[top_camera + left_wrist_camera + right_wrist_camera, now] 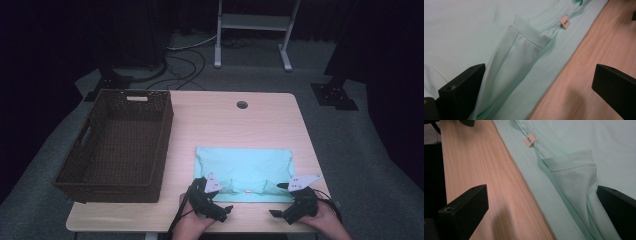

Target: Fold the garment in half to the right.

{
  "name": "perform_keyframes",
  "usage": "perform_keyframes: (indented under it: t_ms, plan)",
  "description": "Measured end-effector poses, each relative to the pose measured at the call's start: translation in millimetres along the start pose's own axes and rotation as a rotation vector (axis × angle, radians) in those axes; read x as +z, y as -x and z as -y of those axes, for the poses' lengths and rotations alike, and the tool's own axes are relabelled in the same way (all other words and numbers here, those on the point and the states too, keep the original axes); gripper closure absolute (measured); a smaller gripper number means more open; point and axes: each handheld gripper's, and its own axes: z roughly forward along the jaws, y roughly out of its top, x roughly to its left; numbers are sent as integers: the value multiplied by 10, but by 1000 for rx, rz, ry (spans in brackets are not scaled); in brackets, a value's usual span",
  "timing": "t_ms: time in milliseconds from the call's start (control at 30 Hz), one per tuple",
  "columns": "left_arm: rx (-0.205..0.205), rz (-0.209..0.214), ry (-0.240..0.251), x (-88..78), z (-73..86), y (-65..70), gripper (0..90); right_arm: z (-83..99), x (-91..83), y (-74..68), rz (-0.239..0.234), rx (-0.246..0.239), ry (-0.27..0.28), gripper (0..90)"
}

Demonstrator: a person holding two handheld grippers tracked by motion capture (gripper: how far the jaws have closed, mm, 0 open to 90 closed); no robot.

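Holding both grippers wide at the near edge of the table (210,125), you are straddling the hem of the mint shirt (245,167) with the left gripper (212,190) and right gripper (290,192), basket (120,145) sitting far left.
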Motion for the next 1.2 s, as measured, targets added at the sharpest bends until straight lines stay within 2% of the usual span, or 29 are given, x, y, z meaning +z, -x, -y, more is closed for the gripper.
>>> perform_keyframes:
  t_ms: [700,967,1200]
  plan:
    - [-5,17,7,-101,137,130,0,85,-85,-133,-27,20,4,0]
    - [-7,11,15,-157,123,130,0,68,-122,-167,-28,13,14,0]
    - [-4,0,42,-233,80,114,0,63,-156,-212,-27,10,25,0]
